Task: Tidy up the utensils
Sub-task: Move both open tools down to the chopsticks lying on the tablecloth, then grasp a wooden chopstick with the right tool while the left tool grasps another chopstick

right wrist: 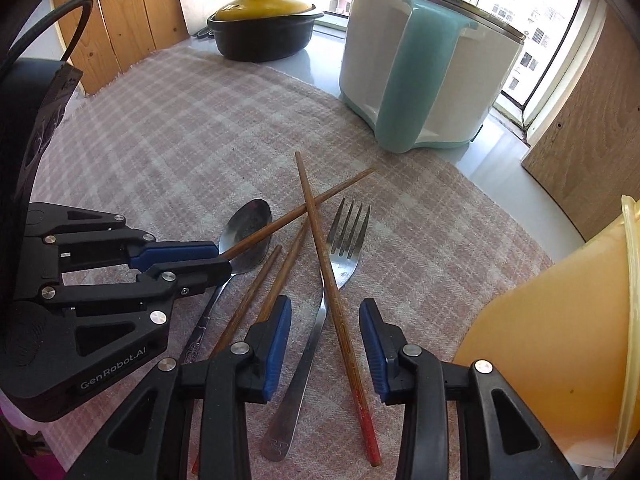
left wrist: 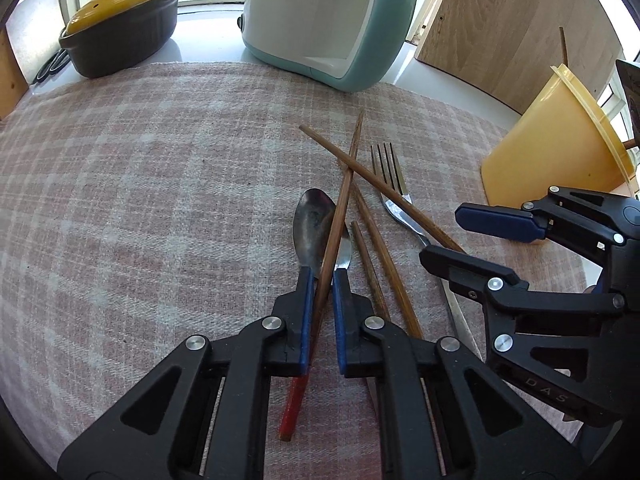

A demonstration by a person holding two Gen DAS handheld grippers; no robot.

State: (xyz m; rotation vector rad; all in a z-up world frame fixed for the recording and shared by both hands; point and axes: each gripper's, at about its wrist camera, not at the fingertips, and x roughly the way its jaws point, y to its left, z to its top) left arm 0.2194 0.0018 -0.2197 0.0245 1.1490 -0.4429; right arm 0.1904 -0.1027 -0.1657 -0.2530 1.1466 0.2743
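Chopsticks point(right wrist: 320, 240) four (crossed), one spoon point(right wrist: 248, 236), one fork point(right wrist: 344, 248), left tongs point(left wrist: 322, 280) clamped on a chopstick, right tongs point(right wrist: 325, 312) apart.

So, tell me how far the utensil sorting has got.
Done: one stick seemingly stands in the yellow holder. In hand: left gripper shut on a chopstick; right gripper open astride the fork and another chopstick. Left: spoon, fork and four chopsticks on the cloth.

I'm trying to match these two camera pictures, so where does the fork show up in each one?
Left wrist view: the fork lies right of centre, tines pointing away.
Right wrist view: the fork lies in the middle, its handle running down between the right gripper's fingers.
Shared landmark: the spoon.
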